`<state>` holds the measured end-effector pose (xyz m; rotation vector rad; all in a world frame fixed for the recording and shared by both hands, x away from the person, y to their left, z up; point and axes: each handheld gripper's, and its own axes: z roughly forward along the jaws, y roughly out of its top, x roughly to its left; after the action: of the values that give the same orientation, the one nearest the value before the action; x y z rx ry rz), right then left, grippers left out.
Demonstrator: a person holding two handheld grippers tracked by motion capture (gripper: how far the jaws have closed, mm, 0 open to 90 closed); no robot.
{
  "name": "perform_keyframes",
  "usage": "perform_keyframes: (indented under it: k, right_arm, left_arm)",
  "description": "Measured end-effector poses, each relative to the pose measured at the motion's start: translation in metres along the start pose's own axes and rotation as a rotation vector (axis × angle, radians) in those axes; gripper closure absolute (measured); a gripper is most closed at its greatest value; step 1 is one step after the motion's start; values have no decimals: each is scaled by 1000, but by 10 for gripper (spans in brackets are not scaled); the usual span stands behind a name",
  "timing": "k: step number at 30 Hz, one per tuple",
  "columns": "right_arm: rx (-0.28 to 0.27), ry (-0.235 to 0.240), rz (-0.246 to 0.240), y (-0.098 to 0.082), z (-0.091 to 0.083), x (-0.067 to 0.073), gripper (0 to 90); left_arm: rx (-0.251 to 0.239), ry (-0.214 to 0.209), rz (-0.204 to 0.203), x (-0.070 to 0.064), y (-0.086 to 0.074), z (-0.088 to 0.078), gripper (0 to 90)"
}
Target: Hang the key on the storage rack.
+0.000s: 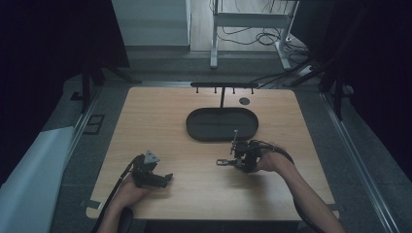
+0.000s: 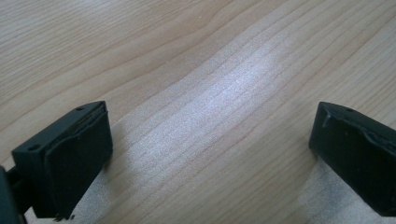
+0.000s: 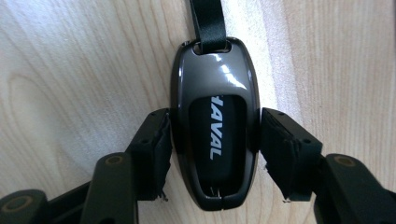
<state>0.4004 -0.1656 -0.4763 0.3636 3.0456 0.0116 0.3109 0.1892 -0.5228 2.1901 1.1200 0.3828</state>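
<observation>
R hand-held gripper (image 3: 215, 154) is clamped on a car key fob (image 3: 215, 116): glossy dark grey shell w/ black centre panel reading "HAVAL" in white. Both pads press the fob's long sides, one each side, approx at mid-length. Fob lies flat on the wooden surface (image 3: 70, 70); a black strap (image 3: 208, 21) runs from the slot at its far end and out of the top of the right gripper view. In the high view the R hand-held gripper (image 1: 228, 161) sits on the person's R side, just in front of the dark oval tray (image 1: 194, 127), jaws pointing toward the table's L; fob is too small there to make out clearly.

L hand-held gripper (image 2: 210, 154) stands wide, nothing btwn the jaws, bare wood below. In the high view it's (image 1: 165, 178) near the front L of the surface, well apart from the R one. Behind the tray stands a black T-shaped rack (image 1: 223, 86) w/ small pegs.
</observation>
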Motion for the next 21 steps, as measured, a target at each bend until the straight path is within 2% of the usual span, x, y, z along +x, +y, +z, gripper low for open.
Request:
perform_keyframes:
  k: [4, 6, 12, 14, 15, 21]
  right_arm:
    - [3, 15, 12, 2, 2, -2, 475]
    - [7, 20, 35, 2, 2, -3, 482]
    - [-19, 30, 152, -2, 0, -7, 486]
    - [-29, 35, 162, -3, -1, -7, 486]
    - [-43, 54, 186, -4, -6, -8, 486]
    - [-77, 61, 246, -7, -20, -11, 486]
  left_arm:
    - [0, 0, 0, 0, 0, 0, 0]
    - [0, 0, 0, 0, 0, 0, 0]
    - [0, 0, 0, 0, 0, 0, 0]
    - [0, 0, 0, 0, 0, 0, 0]
    - [0, 0, 0, 0, 0, 0, 0]
    - [0, 0, 0, 0, 0, 0, 0]
